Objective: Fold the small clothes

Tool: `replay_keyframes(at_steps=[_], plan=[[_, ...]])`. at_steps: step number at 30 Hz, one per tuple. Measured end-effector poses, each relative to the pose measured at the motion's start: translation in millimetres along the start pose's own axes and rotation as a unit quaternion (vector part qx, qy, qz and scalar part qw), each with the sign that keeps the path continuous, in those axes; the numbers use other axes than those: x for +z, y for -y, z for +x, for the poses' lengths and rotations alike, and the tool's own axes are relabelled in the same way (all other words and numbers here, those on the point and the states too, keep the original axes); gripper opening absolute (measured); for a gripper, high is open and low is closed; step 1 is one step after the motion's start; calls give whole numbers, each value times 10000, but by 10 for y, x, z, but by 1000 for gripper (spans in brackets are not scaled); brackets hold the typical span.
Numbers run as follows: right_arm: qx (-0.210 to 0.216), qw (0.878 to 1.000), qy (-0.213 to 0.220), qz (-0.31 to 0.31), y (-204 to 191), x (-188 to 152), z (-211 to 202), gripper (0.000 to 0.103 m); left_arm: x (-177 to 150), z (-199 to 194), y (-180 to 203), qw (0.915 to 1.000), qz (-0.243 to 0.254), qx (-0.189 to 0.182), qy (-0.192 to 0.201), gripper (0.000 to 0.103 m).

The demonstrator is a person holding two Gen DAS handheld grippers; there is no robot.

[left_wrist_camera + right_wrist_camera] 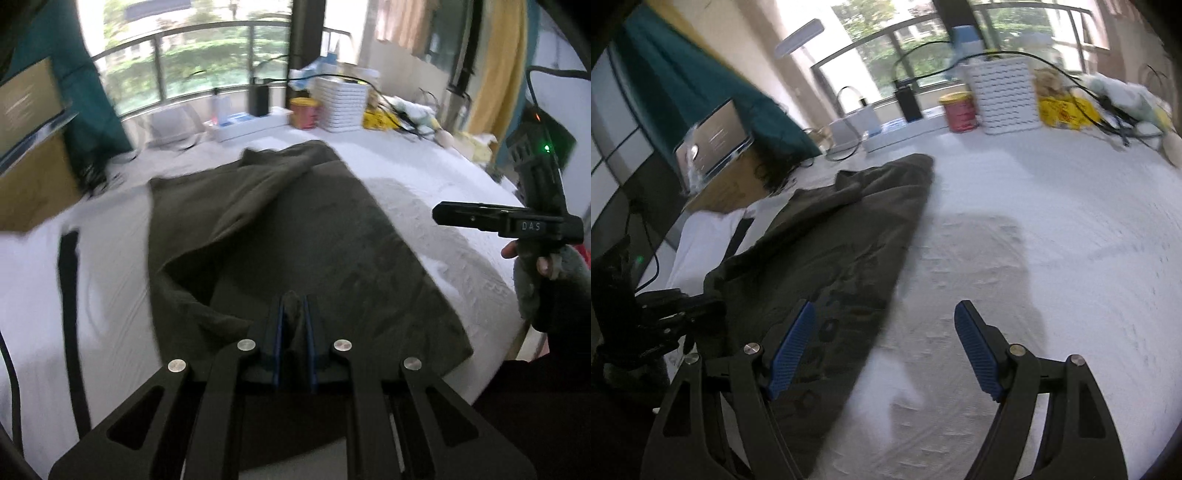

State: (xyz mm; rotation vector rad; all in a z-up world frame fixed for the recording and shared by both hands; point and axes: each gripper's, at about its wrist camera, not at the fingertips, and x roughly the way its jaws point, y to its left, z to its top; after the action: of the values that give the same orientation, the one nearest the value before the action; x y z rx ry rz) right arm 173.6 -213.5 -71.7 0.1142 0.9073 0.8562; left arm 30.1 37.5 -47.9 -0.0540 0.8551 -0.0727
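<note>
Only "DAS" on right gripper point(439, 213); left gripper point(294, 301) pinching olive garment point(295, 221)

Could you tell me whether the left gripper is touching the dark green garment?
Touching. The left wrist view shows the left gripper shut on a pinch of the dark green garment, with cloth bunched between its blue pads.

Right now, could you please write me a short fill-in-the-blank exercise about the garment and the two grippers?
1. The left gripper is shut on the garment's ____ edge.
2. The right gripper has its jaws ____.
3. The garment is dark ____ in colour.
4. It lies on a ____ bed cover.

Missing words: near; open; olive green; white
</note>
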Motion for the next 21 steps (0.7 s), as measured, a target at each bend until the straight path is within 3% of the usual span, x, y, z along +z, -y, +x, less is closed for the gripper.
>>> replay_keyframes(at_steps=[10,12,14,16,21], plan=[[117,9992,-262,-276,-359,-145,196,78,-494,-163,-293,9979,-590,108,-256,12],[113,9992,-268,-258,-371,-160,207,78,-483,-295,-354,9961,-867,91,-107,13],[114,9993,-253,-250,-375,-162,200,78,-438,-420,-355,9956,-920,4,196,37],[114,9994,-238,-242,-368,-153,197,78,-371,-465,-331,9958,-838,90,358,48],[107,9995,-197,-240,-338,-105,187,78,-172,-340,-324,9964,-750,170,357,48]])
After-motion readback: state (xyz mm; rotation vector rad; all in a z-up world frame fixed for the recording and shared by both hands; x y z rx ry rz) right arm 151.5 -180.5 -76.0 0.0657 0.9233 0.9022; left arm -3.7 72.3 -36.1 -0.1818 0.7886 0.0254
